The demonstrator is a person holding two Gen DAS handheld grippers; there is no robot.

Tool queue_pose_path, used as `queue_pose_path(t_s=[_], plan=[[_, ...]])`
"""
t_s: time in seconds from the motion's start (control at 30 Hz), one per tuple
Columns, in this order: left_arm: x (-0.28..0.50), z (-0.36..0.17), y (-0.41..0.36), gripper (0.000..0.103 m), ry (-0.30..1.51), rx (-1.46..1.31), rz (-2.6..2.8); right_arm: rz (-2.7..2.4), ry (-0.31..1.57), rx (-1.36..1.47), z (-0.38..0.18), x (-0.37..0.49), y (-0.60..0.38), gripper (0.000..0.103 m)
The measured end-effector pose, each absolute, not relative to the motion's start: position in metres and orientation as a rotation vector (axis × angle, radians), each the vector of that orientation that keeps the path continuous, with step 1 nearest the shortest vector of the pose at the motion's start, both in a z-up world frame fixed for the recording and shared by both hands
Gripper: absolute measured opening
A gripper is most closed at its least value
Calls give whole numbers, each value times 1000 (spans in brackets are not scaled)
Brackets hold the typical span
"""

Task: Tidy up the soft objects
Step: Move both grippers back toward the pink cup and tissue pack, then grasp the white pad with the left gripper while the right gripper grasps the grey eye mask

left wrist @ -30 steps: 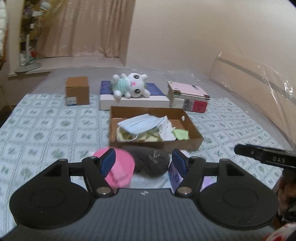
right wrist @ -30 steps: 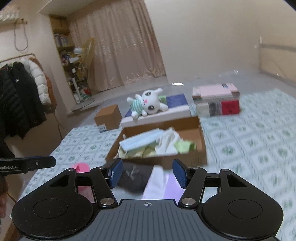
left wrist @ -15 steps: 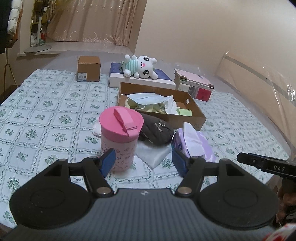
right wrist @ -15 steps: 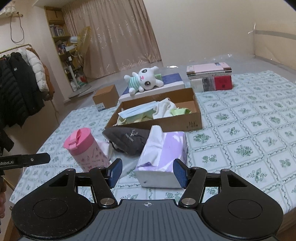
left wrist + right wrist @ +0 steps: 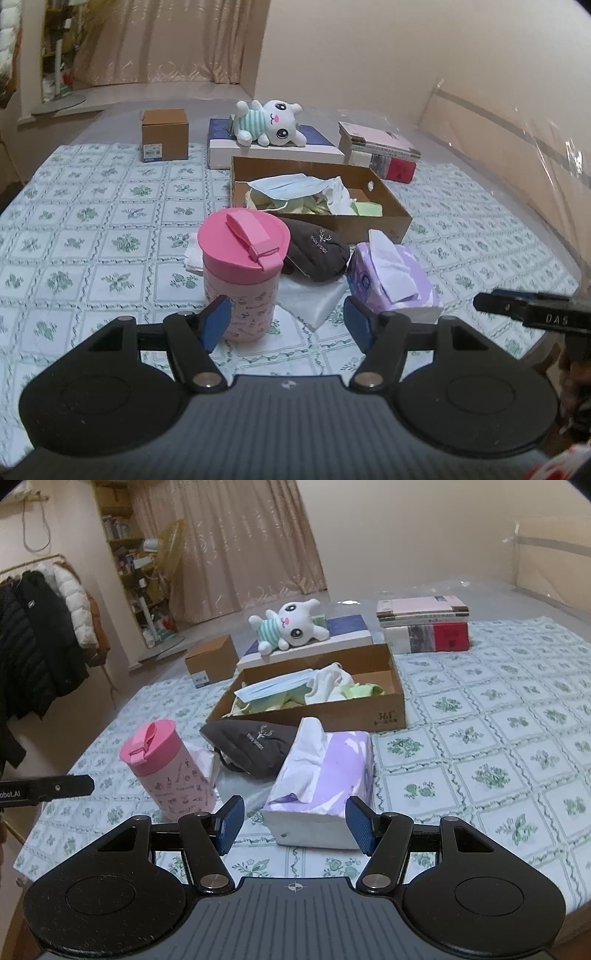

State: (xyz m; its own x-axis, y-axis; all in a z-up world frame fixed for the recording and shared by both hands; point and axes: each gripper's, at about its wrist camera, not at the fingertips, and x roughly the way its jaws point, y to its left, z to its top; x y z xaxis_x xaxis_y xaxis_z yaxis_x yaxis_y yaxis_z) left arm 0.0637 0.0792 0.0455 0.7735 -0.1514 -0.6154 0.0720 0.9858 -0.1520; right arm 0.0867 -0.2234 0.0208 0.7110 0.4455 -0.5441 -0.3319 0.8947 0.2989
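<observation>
Grey pouch (image 5: 316, 251) lies on the bench (image 5: 92, 258), just in front of the cardboard box (image 5: 391, 218) and betw. the pink cup (image 5: 240, 280) and the purple tissue pack (image 5: 391, 280). Its long axis runs roughly parallel to the box's front wall; in right wrist view its narrow end points left twd the cup, printed logo facing up. One end overlaps a white sheet (image 5: 314, 299) under it.

Tissue pack's long axis runs away from the cameras twd the box, white tissue sticking up from its top slot. Box holds a blue face mask (image 5: 273, 686), white cloth, green bits. Plush bunny (image 5: 269, 123) lies on its side on a flat white box behind; book stack (image 5: 424, 627) to the right.

Vs. a sec ago: both views were aimed higher, cup and pack barely showing at the fingertips; now both sit in full view, w/ more bench in front. Nothing on the bench shifted.

Left claw (image 5: 286, 323) wide, empty, cup's base just past its left finger. Right claw (image 5: 295, 823) wide, empty, tissue pack's near end just beyond its fingertips, not gripped.
</observation>
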Motion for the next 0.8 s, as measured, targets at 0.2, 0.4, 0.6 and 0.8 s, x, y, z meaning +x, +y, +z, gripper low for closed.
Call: queue_pose_path(t_s=[0.2,0.4,0.6,0.8], plan=[[74,51,102,65,684,-39,-172,513,620,39,33,104,-207,61],[100,58,138,65,694,116,-217,670,603,-243,45,143,-173,61],[137,59,170,65,699,279,-325,803,619,-472,41,188,-133,61],[183,40,198,65,726,374,-438,891,659,-632,19,235,-97,61]])
